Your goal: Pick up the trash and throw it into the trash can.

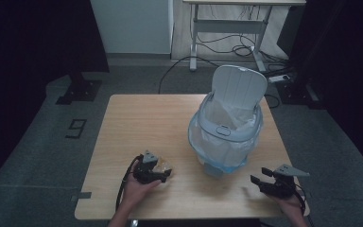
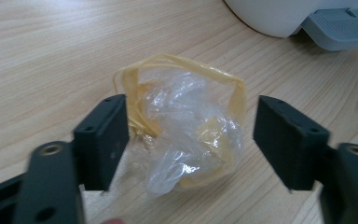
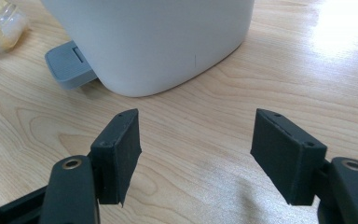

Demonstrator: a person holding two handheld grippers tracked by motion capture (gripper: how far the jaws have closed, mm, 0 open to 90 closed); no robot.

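Left gripper spread around a crumpled wrapper, right gripper spread over bare wood beside the bin.

The left gripper (image 2: 191, 140) has its jaws wide apart on either side of a crumpled clear and yellow plastic wrapper (image 2: 186, 126), which lies on the wooden table (image 1: 142, 118) at its near left; one jaw is close against it, the other stands clear. The right gripper (image 3: 196, 154), jaws equally wide, holds nothing near the front right edge. Between them stands a white pedal bin (image 1: 227, 127), lid up, lined with a bag, its grey pedal (image 3: 67, 65) facing the person.
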